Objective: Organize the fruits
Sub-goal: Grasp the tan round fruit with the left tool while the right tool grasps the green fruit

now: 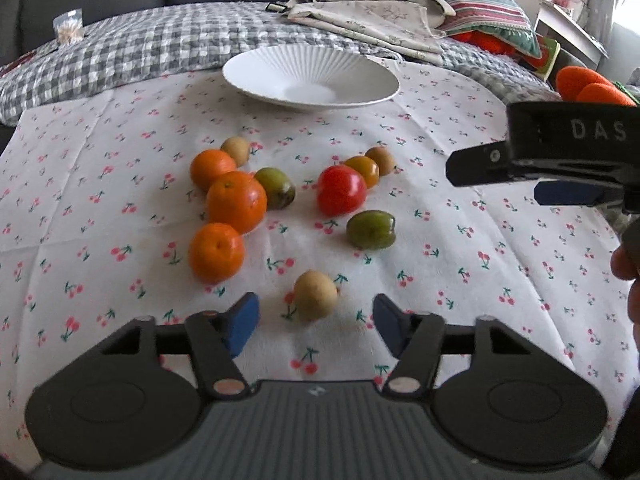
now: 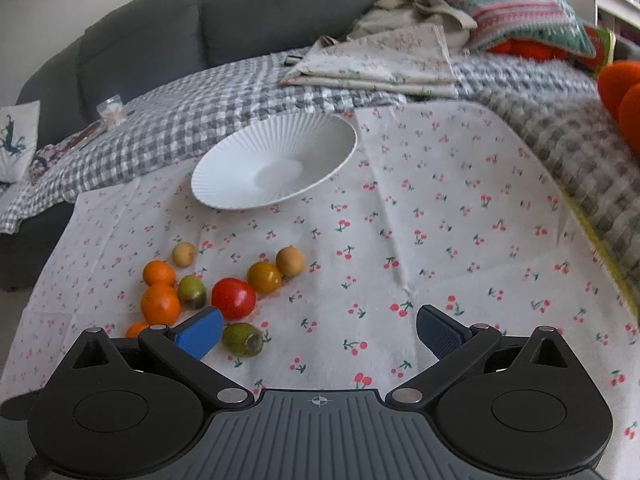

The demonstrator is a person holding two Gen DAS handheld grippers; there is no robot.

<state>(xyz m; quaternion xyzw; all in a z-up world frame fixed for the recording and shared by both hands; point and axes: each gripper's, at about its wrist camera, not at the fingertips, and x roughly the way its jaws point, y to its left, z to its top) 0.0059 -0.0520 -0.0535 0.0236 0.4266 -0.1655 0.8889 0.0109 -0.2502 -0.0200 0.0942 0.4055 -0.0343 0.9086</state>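
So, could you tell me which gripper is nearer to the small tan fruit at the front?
Left. The left gripper straddles the small tan fruit, pads not touching. The right gripper hovers off to its right.

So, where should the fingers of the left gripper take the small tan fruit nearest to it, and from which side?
Grip the small tan fruit across its widest middle, coming down from above and in front. It is round, stands alone on the cherry-print cloth, and already lies between the left gripper fingers.
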